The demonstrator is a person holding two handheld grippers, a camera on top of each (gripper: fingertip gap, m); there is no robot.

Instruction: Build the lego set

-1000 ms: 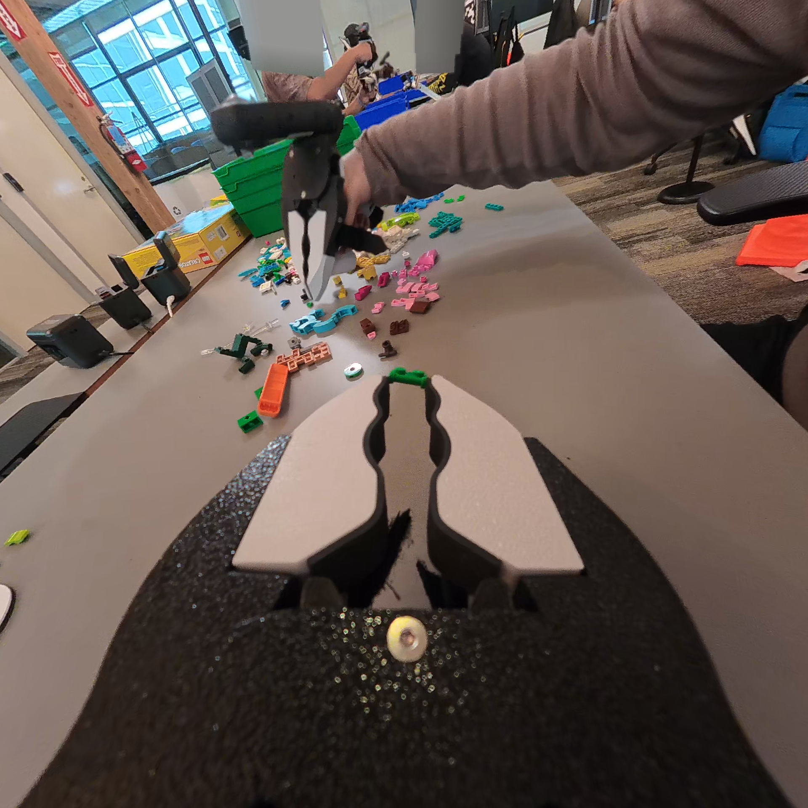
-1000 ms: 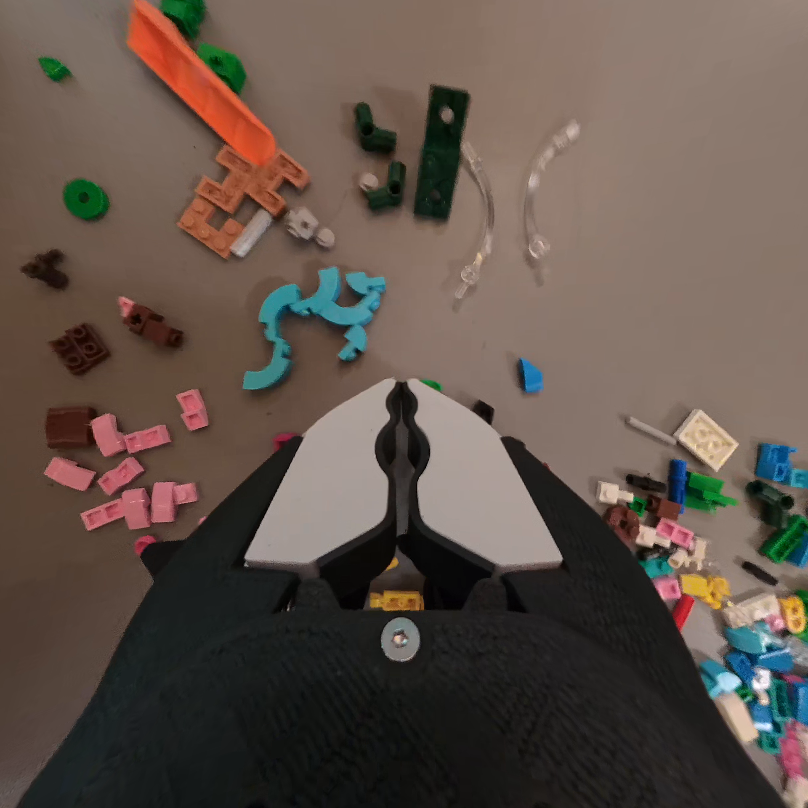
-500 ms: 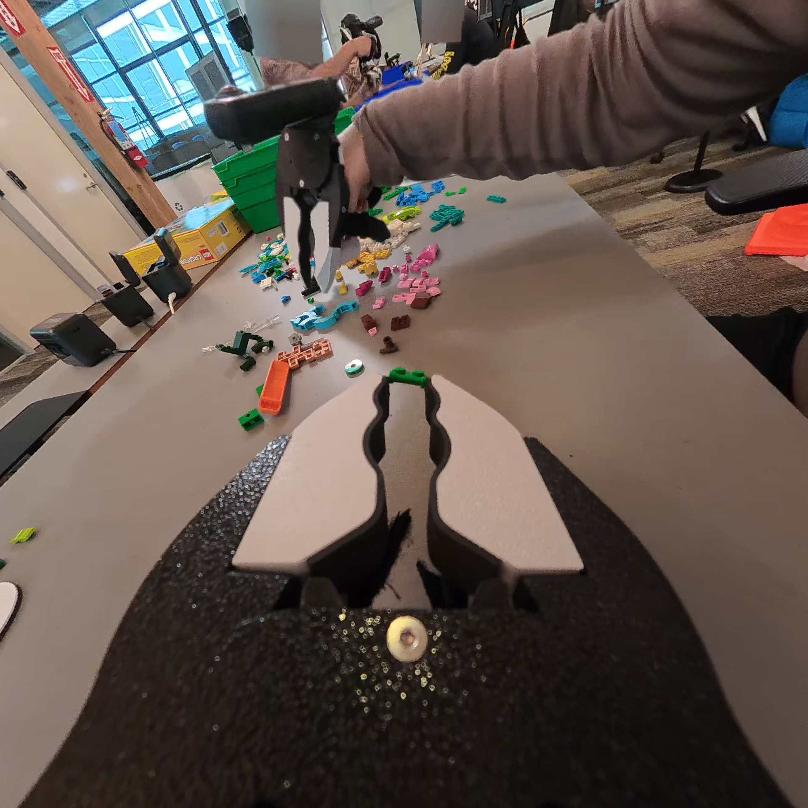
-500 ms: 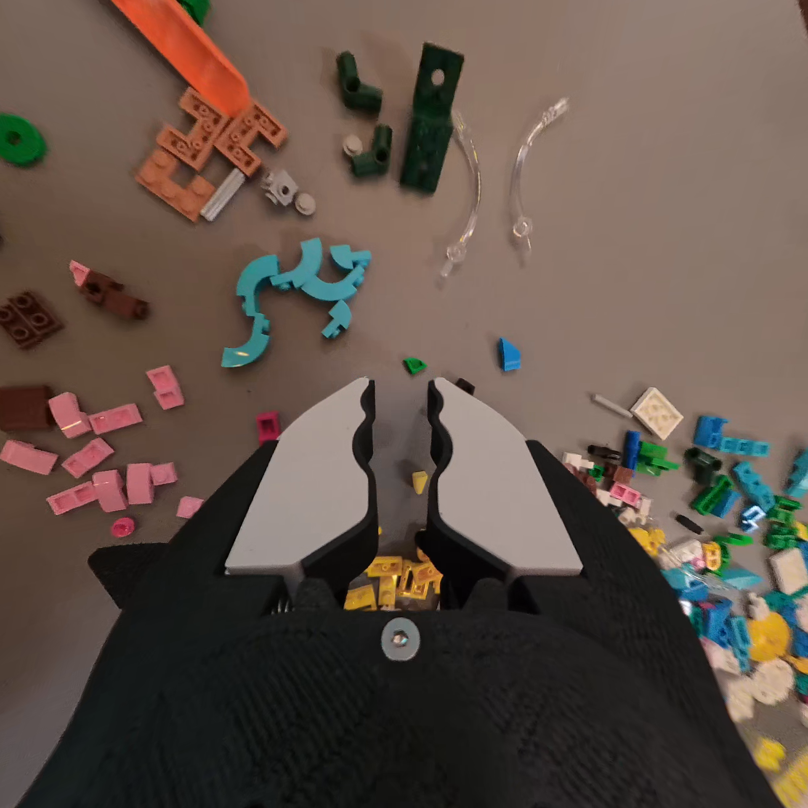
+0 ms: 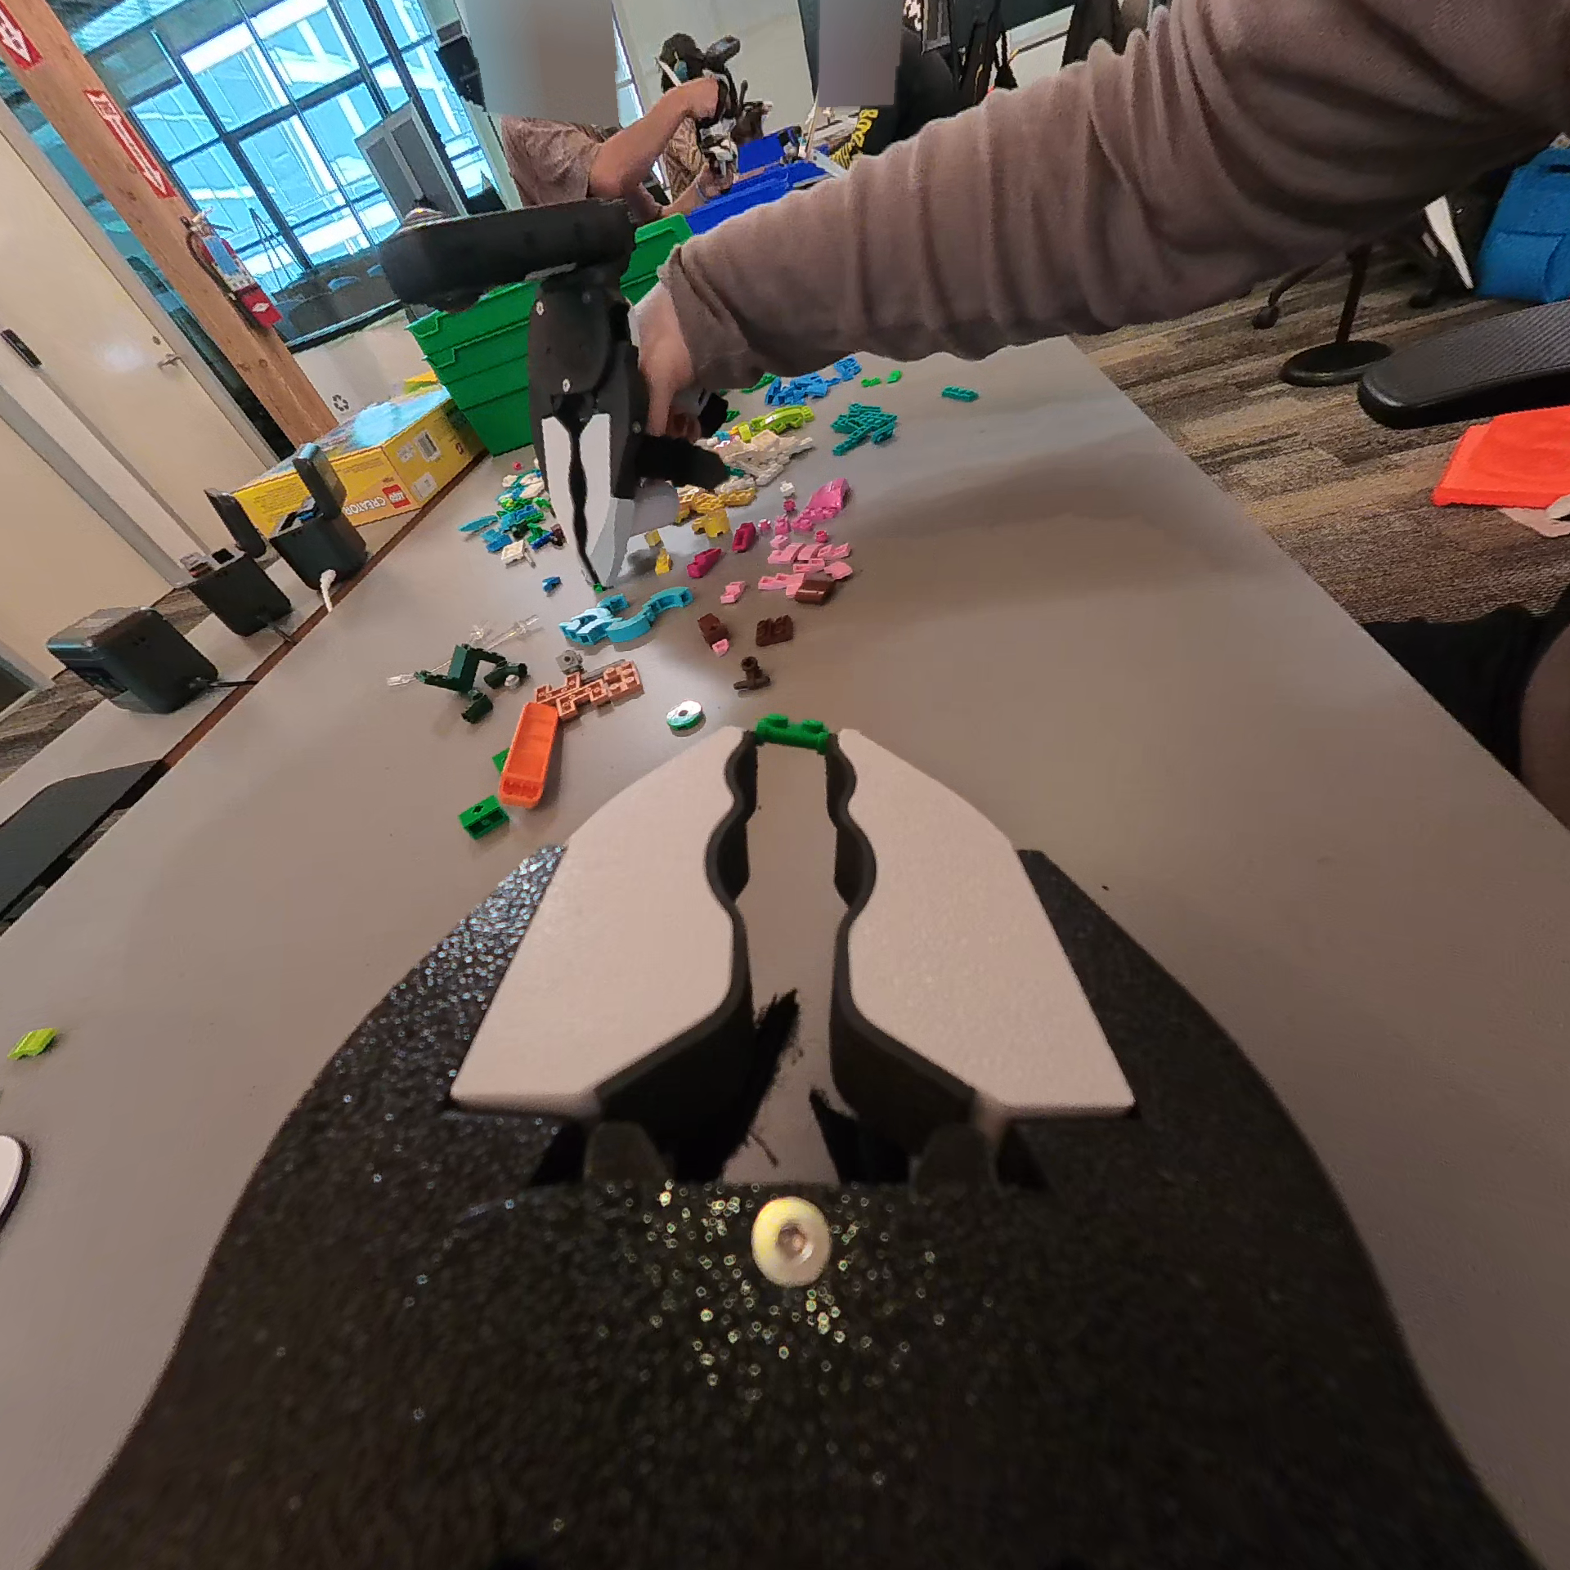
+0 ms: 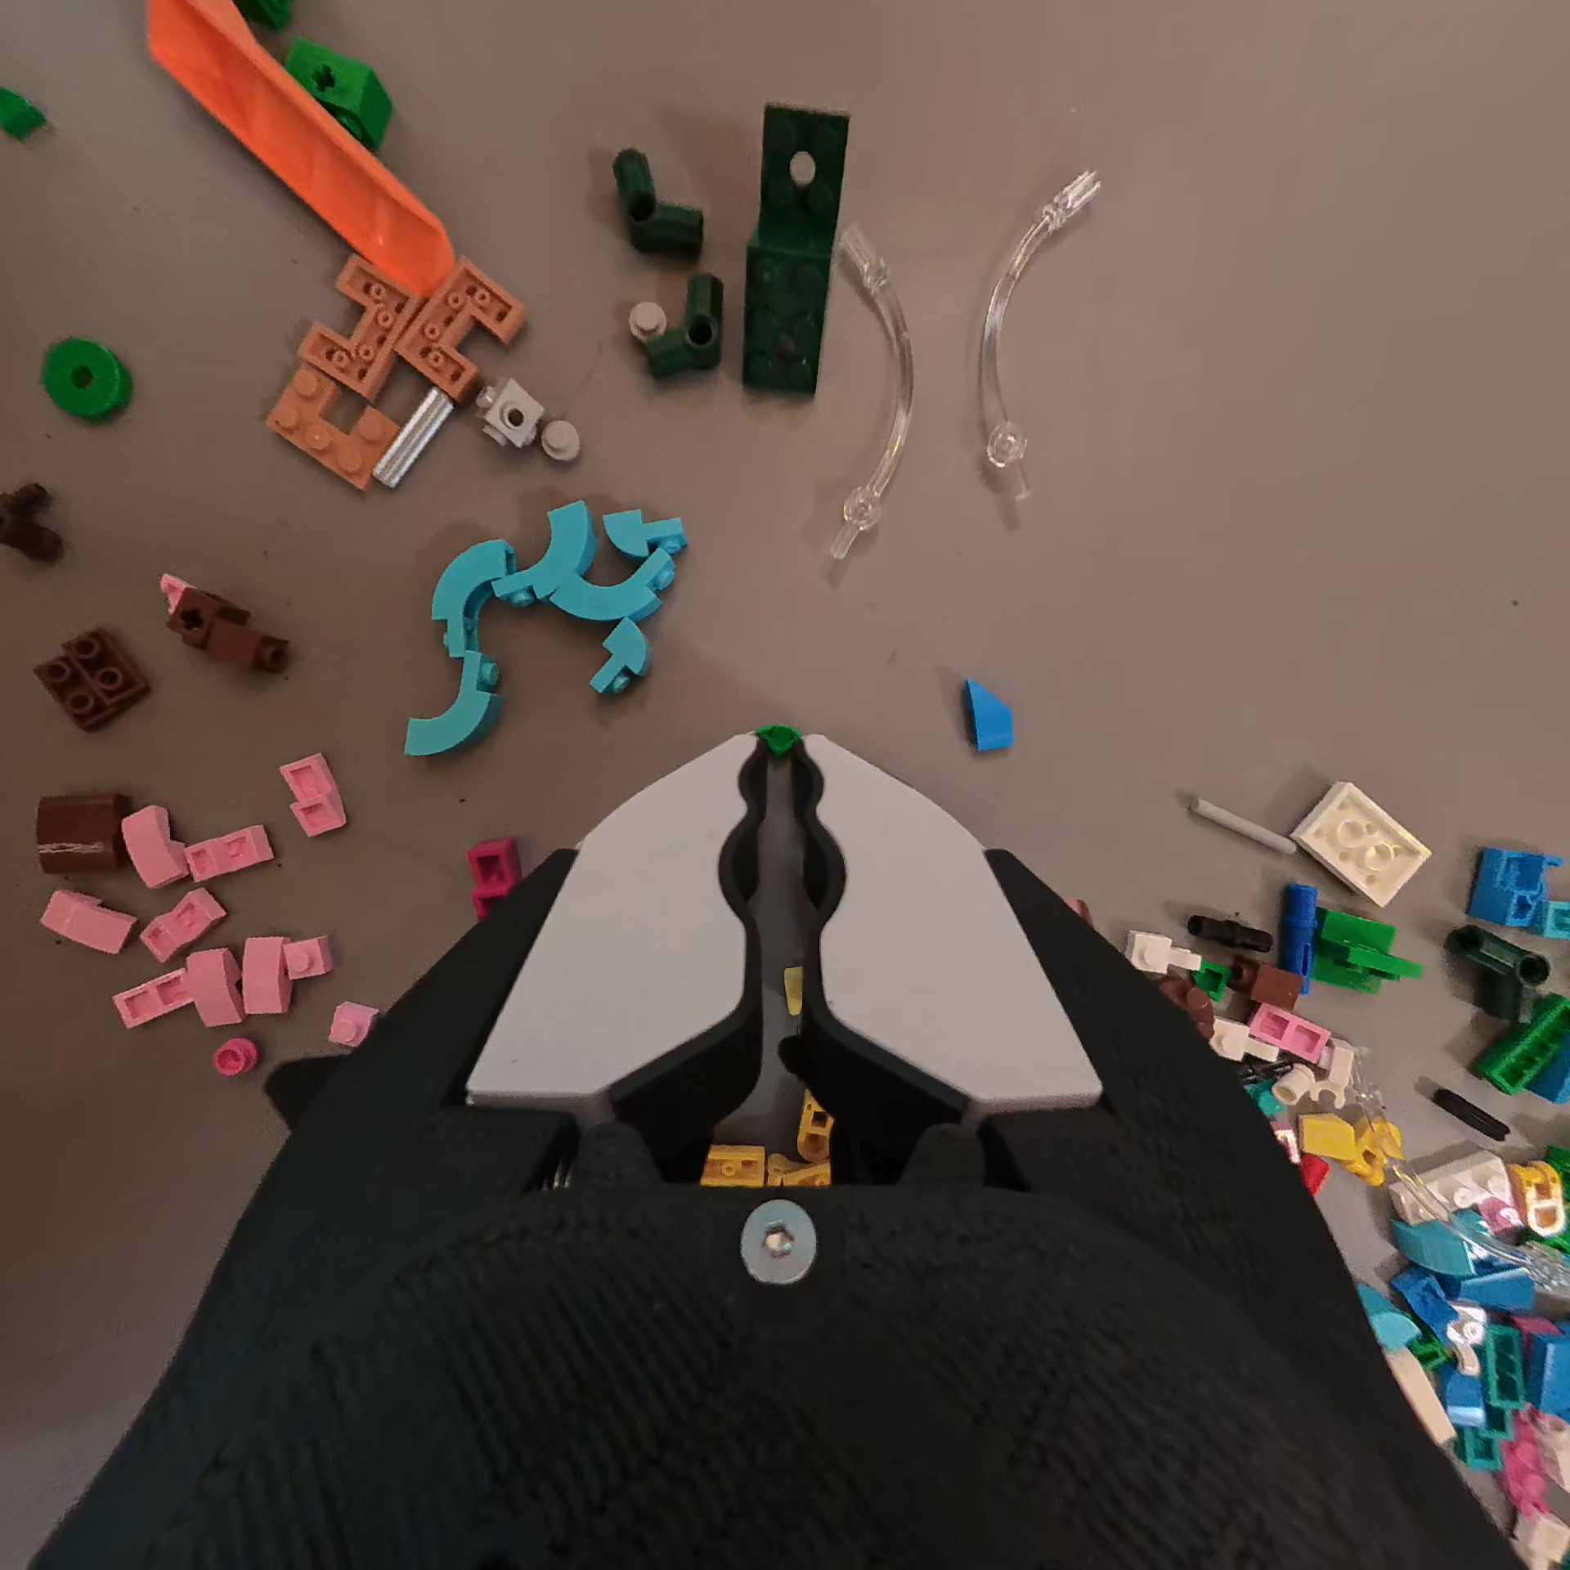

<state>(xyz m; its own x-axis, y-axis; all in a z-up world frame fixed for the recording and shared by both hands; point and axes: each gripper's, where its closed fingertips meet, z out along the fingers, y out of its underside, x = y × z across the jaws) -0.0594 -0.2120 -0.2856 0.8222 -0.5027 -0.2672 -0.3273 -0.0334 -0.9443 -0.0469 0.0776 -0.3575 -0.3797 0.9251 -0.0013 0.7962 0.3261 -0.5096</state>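
My left gripper (image 5: 790, 743) is shut on a small green plate (image 5: 792, 731), held low over the grey table (image 5: 1062, 765). My right gripper (image 6: 776, 748) is shut on a tiny green piece (image 6: 776, 737) at its fingertips, close above the table. It also shows in the left wrist view (image 5: 595, 573), pointing down near the teal curved pieces (image 5: 624, 618), held by a hand in a grey sleeve (image 5: 1019, 212). The teal curved pieces (image 6: 552, 620) lie just left and ahead of the right gripper.
Loose pieces lie around: an orange wedge (image 6: 297, 144), tan plates (image 6: 391, 365), dark green parts (image 6: 786, 263), two clear curved rods (image 6: 883, 391), pink bricks (image 6: 204, 917), a blue slope (image 6: 987, 715), a mixed pile (image 6: 1402, 1062). Green bins (image 5: 501, 357) and a yellow box (image 5: 374, 463) stand far left. My right fingertips sit around 30 centimeters from my left ones. The blue slope (image 6: 987, 715) is closer to my right gripper, around 4 centimeters from its tips; the left tips are 35 centimeters off.
My right gripper opened over the tiny green piece half a second ago and has now closed on it. My left gripper has kept still with its green plate.
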